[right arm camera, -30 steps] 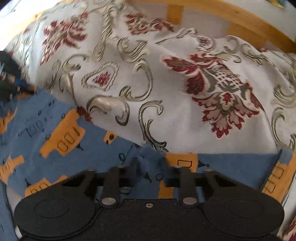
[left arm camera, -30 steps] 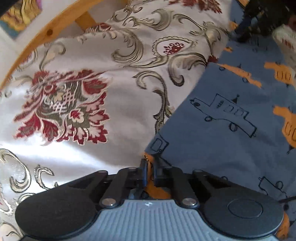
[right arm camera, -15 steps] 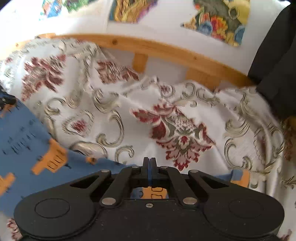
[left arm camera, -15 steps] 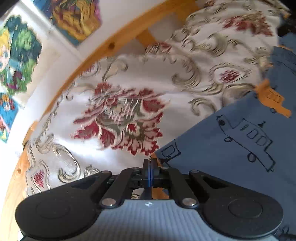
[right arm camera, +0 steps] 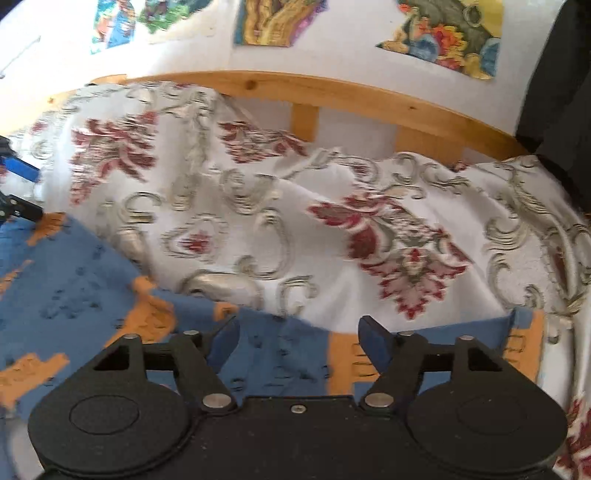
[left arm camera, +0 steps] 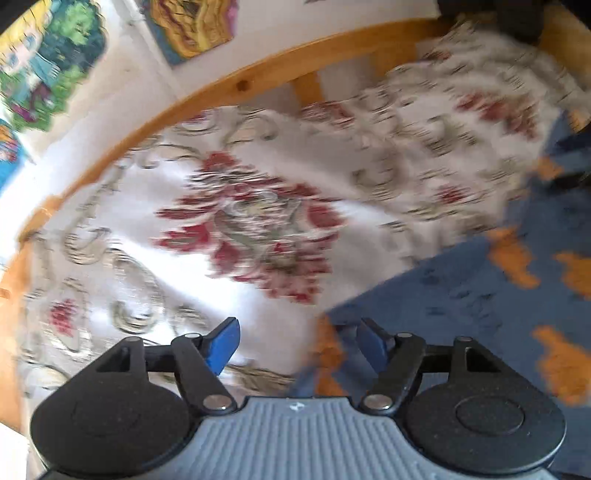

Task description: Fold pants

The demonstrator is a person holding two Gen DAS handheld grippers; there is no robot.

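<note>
The pants [right arm camera: 74, 295] are lying spread on the bed – blue fabric with orange vehicle prints, sitting on top of a white bedspread [right arm camera: 295, 221] with red floral and gold scroll patterns. In the right wrist view the blue cloth is running along the bottom and left of the picture, with an orange-banded edge [right arm camera: 524, 343] poking out just beside the right side of the tool. In the left wrist view the pants [left arm camera: 480, 302] are filling the lower right, and an orange bit of the edge is sitting right in the gap ahead of the tool.

Both tongs are standing apart right now. The left gripper [left arm camera: 297, 341] is gaping wide with nothing pinched between its blue pads, and the right gripper [right arm camera: 297, 339] is doing the same, hovering over the fabric edge without gripping it. The left view is pretty smeared, so I can't tell whether the pads are brushing the cloth or hanging just above it.

Further out there's a wooden bed rail [right arm camera: 332, 92] curving behind the bedspread, colourful pictures [right arm camera: 443, 33] on the white wall, and something dark [right arm camera: 554, 92] hanging at the right edge.

What could go wrong, I reckon: with both sets of tongs open, the edge is lying loose, so it could end up crooked or bunched. The bedspread is rumpled and slippery-looking – closing down again could easily snag it along with the pants, or catch only one layer and drag the fold skewed.
</note>
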